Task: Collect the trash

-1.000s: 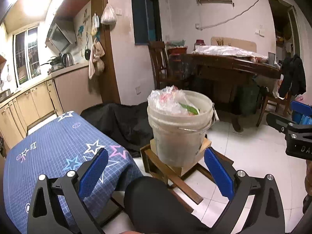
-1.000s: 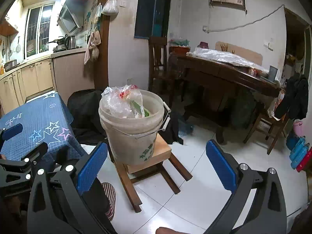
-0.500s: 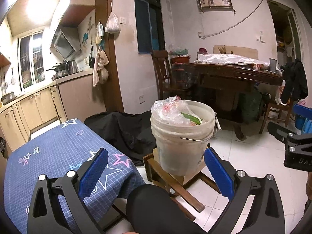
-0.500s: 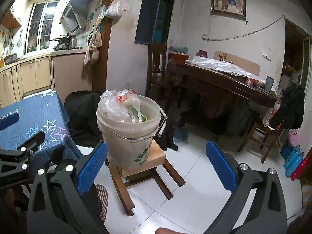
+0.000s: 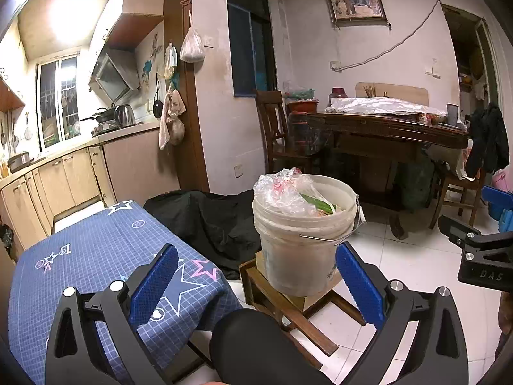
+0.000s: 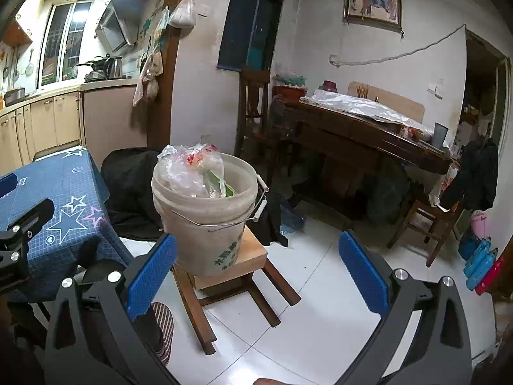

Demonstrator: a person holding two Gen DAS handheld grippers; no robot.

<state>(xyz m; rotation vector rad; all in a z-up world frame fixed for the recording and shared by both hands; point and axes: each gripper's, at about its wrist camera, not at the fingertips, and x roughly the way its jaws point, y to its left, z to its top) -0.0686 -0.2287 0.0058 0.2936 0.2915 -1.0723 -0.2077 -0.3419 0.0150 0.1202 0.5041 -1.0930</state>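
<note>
A dirty white plastic bucket with a wire handle stands on a low wooden stool. It holds a crumpled clear plastic bag and green scraps. It also shows in the right wrist view, with the bag sticking out on top. My left gripper is open and empty, some way in front of the bucket. My right gripper is open and empty, just right of the bucket and short of it.
A table with a blue star-patterned cloth is at the left. A black cloth heap lies behind the bucket. A dark wooden dining table and chairs stand at the back. A knee is below the left gripper. White tiled floor lies to the right.
Both grippers have drawn back and risen a little; the bucket sits lower and smaller in both views. Both stayed open and empty.
</note>
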